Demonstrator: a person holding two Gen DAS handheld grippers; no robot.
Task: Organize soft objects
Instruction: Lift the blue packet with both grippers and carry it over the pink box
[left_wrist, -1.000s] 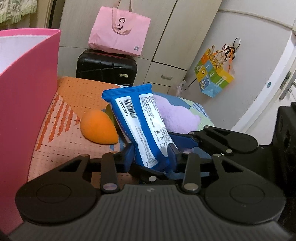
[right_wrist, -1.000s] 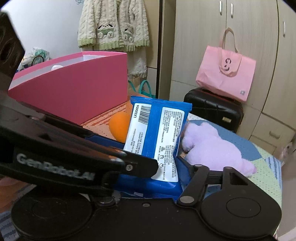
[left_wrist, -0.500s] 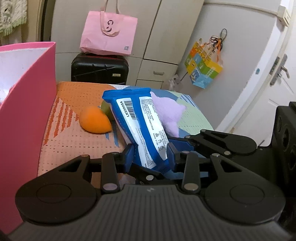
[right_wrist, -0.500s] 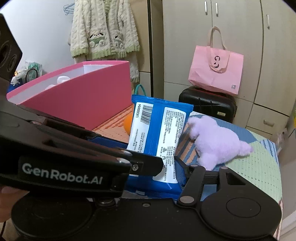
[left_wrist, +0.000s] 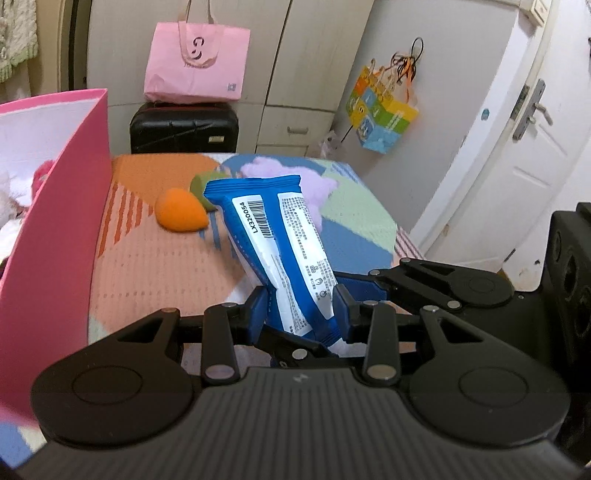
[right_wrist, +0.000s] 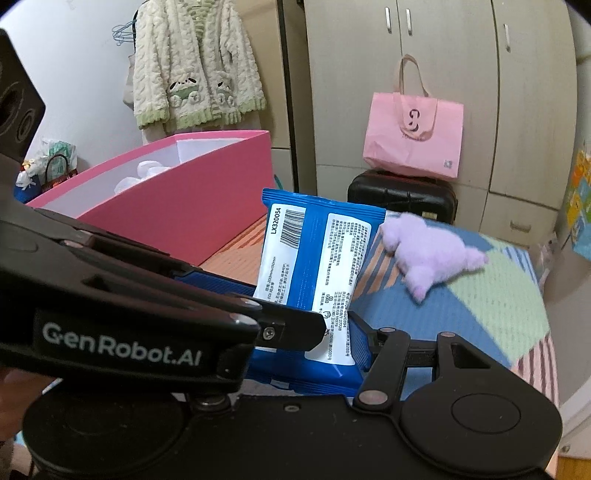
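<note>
I have the glossy blue crinkly packet (left_wrist: 284, 254) pinched between both jaws: left gripper (left_wrist: 299, 306) narrowly closed on it, right gripper (right_wrist: 332, 332) having just tightened across it. It's lifted over the quilted bed (left_wrist: 155, 266). Pink cardboard box (right_wrist: 177, 206) at ten o'clock already holds fluffy things. Left: smooth orange egg-shaped sponge (left_wrist: 181, 216), furry lilac plush (right_wrist: 432, 254).

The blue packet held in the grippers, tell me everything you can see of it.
The blue packet is a soft, glossy plastic pack with crimped ends and white back labels bearing a barcode, "LX320054" and fine print. It stands tilted, lifted above the patterned bedcover, its lower end pinched by the left gripper and the right gripper.
</note>
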